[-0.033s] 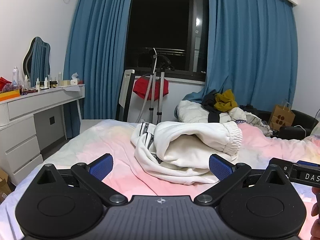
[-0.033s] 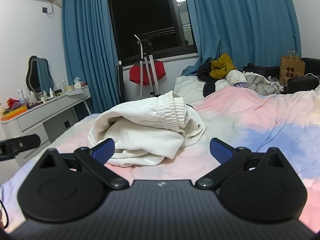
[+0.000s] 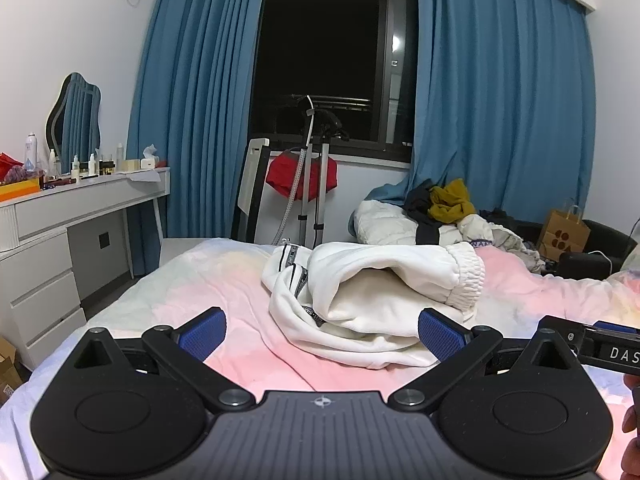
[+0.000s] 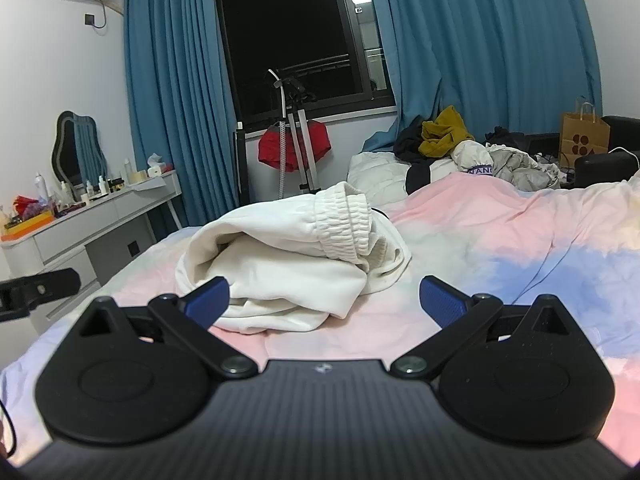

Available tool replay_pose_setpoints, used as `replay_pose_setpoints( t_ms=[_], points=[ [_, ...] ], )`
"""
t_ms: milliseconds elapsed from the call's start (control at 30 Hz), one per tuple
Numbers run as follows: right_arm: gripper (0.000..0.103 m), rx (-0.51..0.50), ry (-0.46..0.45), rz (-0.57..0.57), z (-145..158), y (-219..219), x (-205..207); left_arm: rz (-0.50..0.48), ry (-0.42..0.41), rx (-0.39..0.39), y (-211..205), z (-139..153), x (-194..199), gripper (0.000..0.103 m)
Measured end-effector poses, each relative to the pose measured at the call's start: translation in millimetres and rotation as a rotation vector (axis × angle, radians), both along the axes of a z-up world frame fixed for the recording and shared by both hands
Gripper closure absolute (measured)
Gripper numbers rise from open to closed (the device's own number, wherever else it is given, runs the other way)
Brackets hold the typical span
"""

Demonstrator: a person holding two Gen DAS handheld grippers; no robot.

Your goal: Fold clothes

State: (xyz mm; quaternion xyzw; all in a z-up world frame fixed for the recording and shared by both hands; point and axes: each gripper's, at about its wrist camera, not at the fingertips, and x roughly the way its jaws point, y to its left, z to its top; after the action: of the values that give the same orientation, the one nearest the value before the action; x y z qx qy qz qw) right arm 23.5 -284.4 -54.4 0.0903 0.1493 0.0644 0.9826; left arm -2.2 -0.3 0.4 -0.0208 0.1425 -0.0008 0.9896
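Note:
A white garment (image 3: pixel 372 300) with elastic cuffs and black-striped trim lies bunched on the pink and blue bedspread (image 3: pixel 224 280). It also shows in the right wrist view (image 4: pixel 292 264). My left gripper (image 3: pixel 322 334) is open and empty, low over the bed just in front of the garment. My right gripper (image 4: pixel 324 300) is open and empty, also just in front of the garment, its left pad (image 4: pixel 208 300) near the cloth's edge. The right gripper's body (image 3: pixel 600 344) shows at the right edge of the left wrist view.
A pile of other clothes (image 4: pixel 460 148) lies at the bed's far end. A white dresser (image 3: pixel 60 240) with bottles stands on the left. A garment steamer stand (image 3: pixel 308 184) with red cloth stands by the window. A paper bag (image 4: pixel 584 136) is at the right.

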Motion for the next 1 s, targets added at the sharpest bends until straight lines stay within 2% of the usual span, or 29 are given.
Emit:
replay_pose_setpoints(
  t_ms=[100,167,333,733,1000],
  points=[
    [0.000,-0.001,0.003,0.006,0,0,0,0.008,-0.021,0.044,-8,-1,-8,0.000],
    [0.000,0.007,-0.021,0.005,-2,-2,-4,0.005,-0.006,0.026,-6,0,-10,0.000],
    [0.000,-0.021,0.015,0.007,5,-2,1,-0.018,0.002,-0.015,5,-1,-16,0.000],
    [0.000,-0.033,-0.020,0.005,3,2,0,-0.024,0.006,-0.020,4,-4,-19,0.000],
    [0.000,0.001,-0.013,0.012,-1,-1,1,-0.032,0.011,-0.031,3,-7,-18,0.000]
  ],
)
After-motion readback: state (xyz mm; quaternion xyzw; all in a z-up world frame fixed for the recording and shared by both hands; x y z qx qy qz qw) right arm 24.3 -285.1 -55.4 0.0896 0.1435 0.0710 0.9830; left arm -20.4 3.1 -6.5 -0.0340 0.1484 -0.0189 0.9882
